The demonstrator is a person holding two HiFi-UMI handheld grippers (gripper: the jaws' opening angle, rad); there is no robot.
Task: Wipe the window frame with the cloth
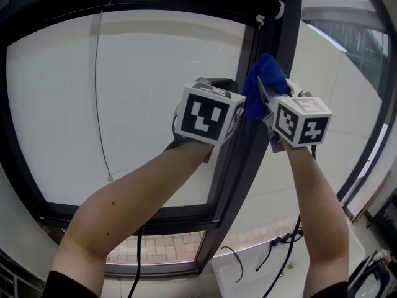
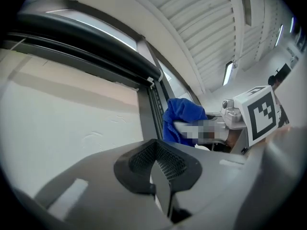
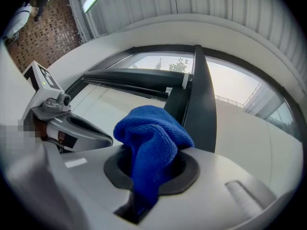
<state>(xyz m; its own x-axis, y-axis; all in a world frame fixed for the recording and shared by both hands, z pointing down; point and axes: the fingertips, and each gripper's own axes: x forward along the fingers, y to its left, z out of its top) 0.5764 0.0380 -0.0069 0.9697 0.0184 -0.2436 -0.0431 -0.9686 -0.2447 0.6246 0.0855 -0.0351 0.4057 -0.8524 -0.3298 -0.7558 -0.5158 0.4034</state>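
Nearest the person, the left claw (image 2: 158,166) is idling with its jaws together on nothing, just left of the right claw (image 3: 151,171), which is clamping the bunched blue cloth (image 3: 154,137). Farther on, the cloth is apparently meeting the dark upright of the window frame (image 3: 202,99). The stroke is likely calling for steady pressure along that upright toward its far top, with only fabric touching.

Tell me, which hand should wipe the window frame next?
The right. The right gripper is shut on the blue cloth, close to the dark window frame. The left gripper is shut with nothing in it.
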